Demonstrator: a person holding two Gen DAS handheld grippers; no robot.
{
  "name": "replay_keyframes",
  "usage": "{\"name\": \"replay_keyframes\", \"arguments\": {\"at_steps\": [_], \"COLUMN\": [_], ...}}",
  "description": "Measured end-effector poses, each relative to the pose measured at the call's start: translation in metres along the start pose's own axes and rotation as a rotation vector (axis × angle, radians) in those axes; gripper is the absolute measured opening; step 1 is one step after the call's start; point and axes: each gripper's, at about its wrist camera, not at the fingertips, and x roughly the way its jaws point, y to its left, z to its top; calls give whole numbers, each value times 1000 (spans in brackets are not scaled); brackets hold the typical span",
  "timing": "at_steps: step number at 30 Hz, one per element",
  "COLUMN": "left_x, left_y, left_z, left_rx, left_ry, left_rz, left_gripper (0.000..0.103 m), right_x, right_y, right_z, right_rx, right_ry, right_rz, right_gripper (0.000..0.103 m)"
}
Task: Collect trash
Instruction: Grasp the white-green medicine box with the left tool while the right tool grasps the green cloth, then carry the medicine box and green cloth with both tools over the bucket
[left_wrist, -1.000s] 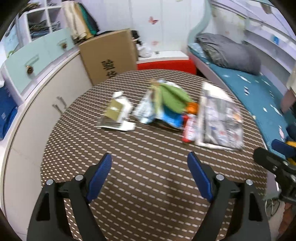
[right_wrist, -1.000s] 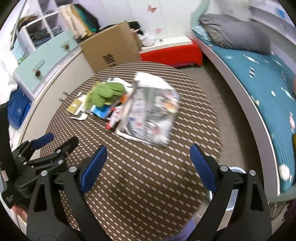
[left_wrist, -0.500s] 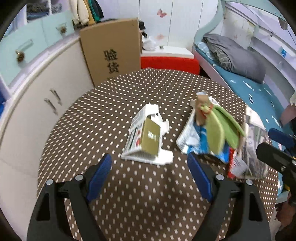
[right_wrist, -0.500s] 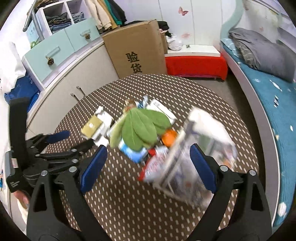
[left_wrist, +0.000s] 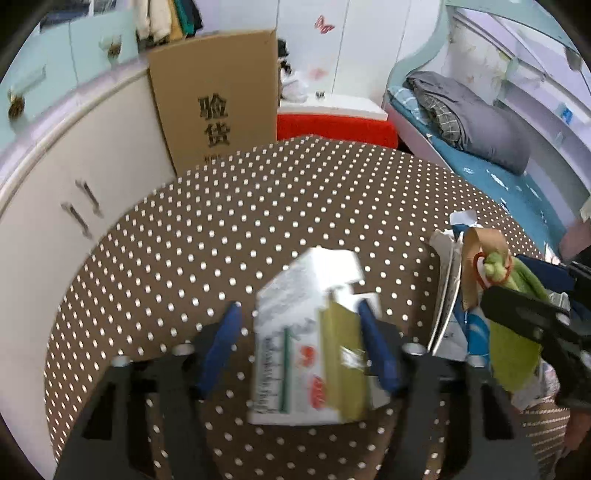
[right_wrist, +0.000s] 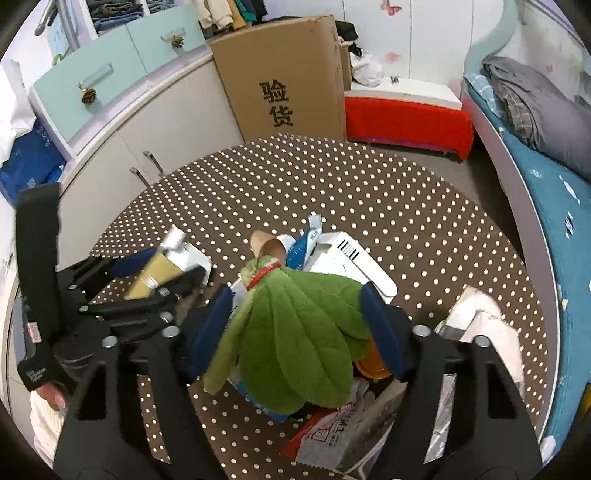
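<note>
**Trash on the polka-dot table, two grippers over it**

Trash sits in two lots on the round polka-dot table (right_wrist: 369, 206): one flattened white carton (left_wrist: 310, 343) with an olive panel, and, just right of it, one heap topped by a green leaf-shaped cloth (right_wrist: 295, 332). Your left gripper (left_wrist: 301, 345) straddles the carton, jaws spread, neither pad clearly pressing it. Your right gripper (right_wrist: 295, 328) hangs over the cloth, jaws also spread. You appear to be at the grasp step; next, close squarely on each piece before lifting. Behind the table stands one cardboard box (right_wrist: 284, 77). No bin shows.
</note>
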Motion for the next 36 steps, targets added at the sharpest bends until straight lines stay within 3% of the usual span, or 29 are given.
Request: {"name": "replay_keyframes", "arguments": {"at_steps": [1,4,7,22,36], "left_x": [0,-6,-21,-82,-122], "left_y": [0,0,-6,-43,-128], "left_z": [0,-3,-8,-30,-41], "left_rx": [-5,-19,-7,37,150], "left_ry": [-4,-17,-73,-138,-203], "left_rz": [-8,-37,-13,57,12], "left_gripper": [53,53,53,53,53], "right_x": [0,-6,-18,-84,-144], "right_y": [0,-2,-7,-27,-75], "right_z": [-2,-7,-11,-40,-85], "right_rx": [6,13,39,63,147], "right_ry": [-1,-20,-35,-102,-164], "right_rz": [-17,-7,-4,5,-44], "right_gripper": [43,33,23,21,21]}}
